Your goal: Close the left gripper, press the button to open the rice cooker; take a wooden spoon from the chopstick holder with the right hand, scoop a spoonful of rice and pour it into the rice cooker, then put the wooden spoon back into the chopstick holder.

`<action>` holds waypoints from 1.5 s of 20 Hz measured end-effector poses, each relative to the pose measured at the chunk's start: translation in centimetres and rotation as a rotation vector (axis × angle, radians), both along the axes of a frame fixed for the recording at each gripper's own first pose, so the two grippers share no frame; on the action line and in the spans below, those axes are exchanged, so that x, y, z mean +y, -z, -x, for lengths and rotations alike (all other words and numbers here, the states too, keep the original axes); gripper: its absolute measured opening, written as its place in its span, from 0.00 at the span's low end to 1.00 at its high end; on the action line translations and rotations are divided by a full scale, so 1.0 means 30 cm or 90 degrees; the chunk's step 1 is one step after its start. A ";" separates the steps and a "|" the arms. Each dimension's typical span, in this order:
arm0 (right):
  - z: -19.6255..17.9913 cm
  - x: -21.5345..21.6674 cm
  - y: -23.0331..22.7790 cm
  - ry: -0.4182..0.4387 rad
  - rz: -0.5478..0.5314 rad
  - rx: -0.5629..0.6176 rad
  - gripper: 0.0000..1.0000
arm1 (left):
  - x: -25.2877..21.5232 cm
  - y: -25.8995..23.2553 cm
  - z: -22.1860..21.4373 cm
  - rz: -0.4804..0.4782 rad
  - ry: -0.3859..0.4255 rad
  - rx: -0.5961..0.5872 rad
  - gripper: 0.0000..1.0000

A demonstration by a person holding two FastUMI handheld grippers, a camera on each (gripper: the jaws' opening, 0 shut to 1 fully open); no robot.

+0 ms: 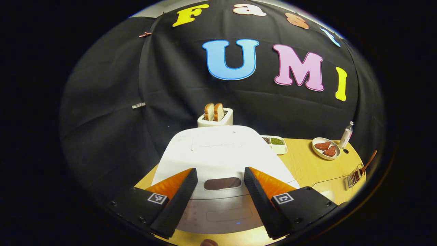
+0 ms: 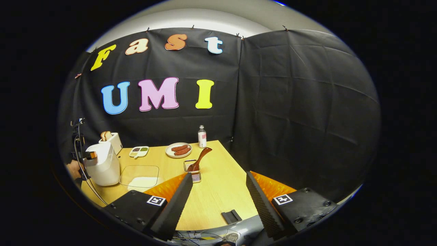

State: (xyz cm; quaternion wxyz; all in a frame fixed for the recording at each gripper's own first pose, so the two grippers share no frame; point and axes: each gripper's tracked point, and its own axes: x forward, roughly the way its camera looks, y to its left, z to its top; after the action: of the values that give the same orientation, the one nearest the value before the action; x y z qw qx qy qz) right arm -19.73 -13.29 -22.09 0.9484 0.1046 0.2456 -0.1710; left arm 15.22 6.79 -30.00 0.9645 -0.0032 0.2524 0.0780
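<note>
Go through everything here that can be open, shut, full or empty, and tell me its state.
rice cooker: lid shut
left gripper: open, over the cooker
right gripper: open, holding nothing
chopstick holder: wooden spoon standing in it
toaster: bread slices up
plate: holds food

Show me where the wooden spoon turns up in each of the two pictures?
Left gripper view: the wooden spoon is at the far right edge, leaning out of the chopstick holder.
Right gripper view: it stands near the middle, in the holder, just beyond the fingers.
Shared landmark: the plate of brown food.
</note>
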 end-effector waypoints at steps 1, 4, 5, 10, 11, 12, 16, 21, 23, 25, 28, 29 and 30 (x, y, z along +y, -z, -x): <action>-0.003 0.002 -0.002 -0.002 0.002 -0.001 0.98 | -0.004 -0.013 0.024 0.005 -0.002 -0.010 0.98; -0.013 0.013 -0.015 -0.011 0.002 -0.010 0.98 | -0.040 -0.138 0.098 0.034 0.014 -0.078 0.94; -0.021 0.027 -0.017 -0.018 0.000 -0.013 0.98 | -0.069 -0.174 0.099 0.031 0.033 -0.093 0.95; -0.083 0.105 -0.068 -0.060 0.001 -0.048 0.98 | -0.182 -0.358 0.216 0.002 0.120 -0.156 0.95; -0.098 0.123 -0.086 -0.070 0.003 -0.055 0.98 | -0.199 -0.385 0.251 0.010 0.130 -0.164 0.95; -0.114 0.139 -0.104 -0.078 0.003 -0.063 0.98 | -0.213 -0.411 0.282 0.023 0.138 -0.171 0.95; -0.195 0.224 -0.222 -0.114 -0.007 -0.113 0.98 | -0.216 -0.552 0.406 0.041 0.156 -0.207 0.95; -0.291 0.328 -0.317 -0.160 0.002 -0.160 0.96 | -0.203 -0.728 0.567 0.061 0.153 -0.262 0.95; -0.322 0.362 -0.344 -0.174 0.008 -0.176 0.96 | -0.208 -0.767 0.624 0.077 0.148 -0.271 0.94; -0.343 0.390 -0.365 -0.188 0.021 -0.188 0.98 | -0.189 -0.788 0.672 0.065 0.144 -0.275 0.95; -0.367 0.432 -0.391 -0.210 0.034 -0.204 0.98 | -0.184 -0.830 0.720 0.038 0.151 -0.284 0.95; -0.371 0.447 -0.396 -0.217 0.033 -0.207 0.98 | -0.176 -0.837 0.731 0.029 0.150 -0.285 0.95; -0.370 0.460 -0.391 -0.224 0.032 -0.204 0.98 | -0.168 -0.845 0.742 0.025 0.146 -0.285 0.95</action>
State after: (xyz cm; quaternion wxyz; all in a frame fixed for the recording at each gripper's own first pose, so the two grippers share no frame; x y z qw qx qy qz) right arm -8.65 0.51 -10.35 0.9928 0.0626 0.1020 0.0101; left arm -7.06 1.76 -4.65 0.9986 -0.0107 0.0323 -0.0396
